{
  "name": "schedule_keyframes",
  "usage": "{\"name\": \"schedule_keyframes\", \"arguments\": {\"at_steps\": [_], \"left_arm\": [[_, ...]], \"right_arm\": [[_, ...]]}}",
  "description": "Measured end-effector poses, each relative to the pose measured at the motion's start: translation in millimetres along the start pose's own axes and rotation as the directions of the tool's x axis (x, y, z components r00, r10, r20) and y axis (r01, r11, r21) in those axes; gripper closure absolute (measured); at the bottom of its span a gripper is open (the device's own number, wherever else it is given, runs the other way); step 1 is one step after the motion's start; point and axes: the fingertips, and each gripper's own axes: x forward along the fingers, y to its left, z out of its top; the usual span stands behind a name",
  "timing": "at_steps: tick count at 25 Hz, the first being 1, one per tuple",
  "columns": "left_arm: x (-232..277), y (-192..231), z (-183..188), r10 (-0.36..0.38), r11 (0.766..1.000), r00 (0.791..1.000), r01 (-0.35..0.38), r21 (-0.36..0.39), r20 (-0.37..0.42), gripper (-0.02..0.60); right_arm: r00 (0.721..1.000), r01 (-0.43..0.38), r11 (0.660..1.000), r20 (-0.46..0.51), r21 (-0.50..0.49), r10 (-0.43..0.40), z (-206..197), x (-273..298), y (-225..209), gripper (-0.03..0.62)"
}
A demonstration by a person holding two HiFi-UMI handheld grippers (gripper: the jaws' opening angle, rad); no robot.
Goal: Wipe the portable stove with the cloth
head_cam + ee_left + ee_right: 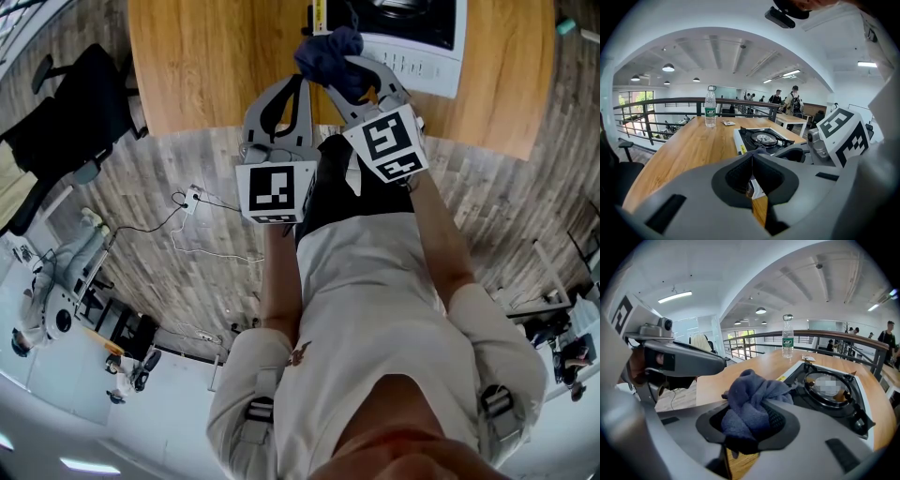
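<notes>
The right gripper [754, 405] is clamped on a bunched dark blue cloth [750, 394], and most of the wad bulges out ahead of its jaws at lower centre of the right gripper view. The left gripper [751, 158] has its jaws pressed together with nothing between them. It hangs just beside the right one, over the near edge of the bench [689, 150].

The portable stove [813, 399] sits right of centre in that view, just beyond the cloth, which seems to be held clear of it, so wiping looks not yet begun. To wipe well, the loose wad rather than the hard jaws should press on the stove top. Strokes should run along the flat rim and circle the burner, whose raised pan supports could snag the fabric. A light stove may slide, so the empty left gripper could steady its near corner.

A water bottle [787, 336] stands upright at upper centre, far down the bench, with a small packet [727, 123] near it. Both are well apart from the stove and out of the way. An office chair [66, 112] stands on the floor at upper left of the head view.
</notes>
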Motion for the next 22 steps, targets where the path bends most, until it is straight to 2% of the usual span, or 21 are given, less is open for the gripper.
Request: {"name": "schedule_keyframes", "arguments": {"at_steps": [12, 22], "left_arm": [[2.7, -9.4, 1.9, -0.023, 1.000, 1.000, 0.023, 0.011, -0.001, 0.557], [7.2, -26.1, 7.9, -0.056, 0.998, 0.998, 0.056, 0.033, 0.000, 0.557]], "right_arm": [[1.000, 0.020, 1.000, -0.022, 0.016, -0.019, -6.5, -7.0, -6.1, 0.450], [0.997, 0.078, 0.996, -0.031, 0.046, -0.077, -19.7, -30.8, -25.8, 0.451]]}}
